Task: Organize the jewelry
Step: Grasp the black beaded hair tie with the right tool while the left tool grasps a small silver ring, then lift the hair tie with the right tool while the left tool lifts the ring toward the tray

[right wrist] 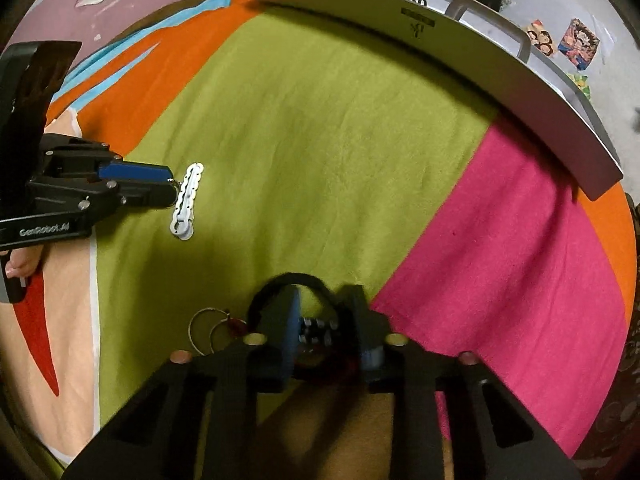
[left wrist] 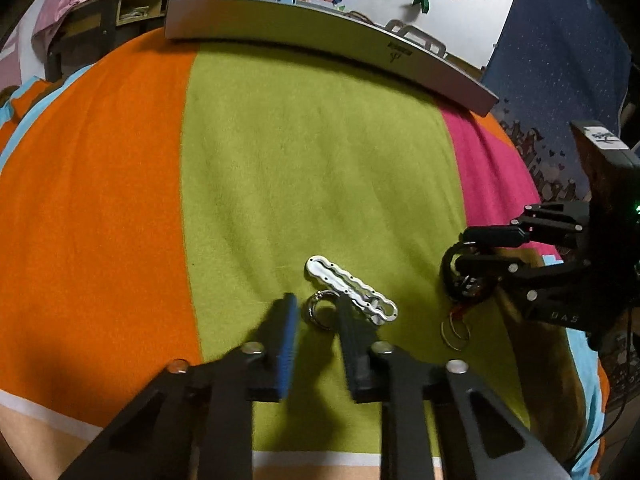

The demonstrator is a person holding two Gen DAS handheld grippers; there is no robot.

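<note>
Between the fingers of the left claw (left wrist: 316, 312), which stand narrowly apart, lies one small silver metal ring (left wrist: 319, 309) on the green stripe of a striped fleece blanket (left wrist: 312, 160); whether the fingers touch it cannot be told. Just beyond the ring, touching or nearly so, sits one white scalloped metal bar (left wrist: 352, 290) with a row of small holes. The right claw (right wrist: 324, 312) is closed to a narrow gap around one black band bracelet (right wrist: 296, 280) with a cluster of metal beads, which it grips near the border of the green and pink stripes. Beside that claw, to its left, lie two thin wire hoops (right wrist: 208, 330) with a small red piece, overlapping each other. "GenRobot.AI" reads on the left claw's body in the right wrist view, and "DAS" on the right claw's body in the left wrist view. At the blanket's far edge stands one grey metal tray (right wrist: 500, 76) with a small dark logo on its wall, too blurred to read.
</note>
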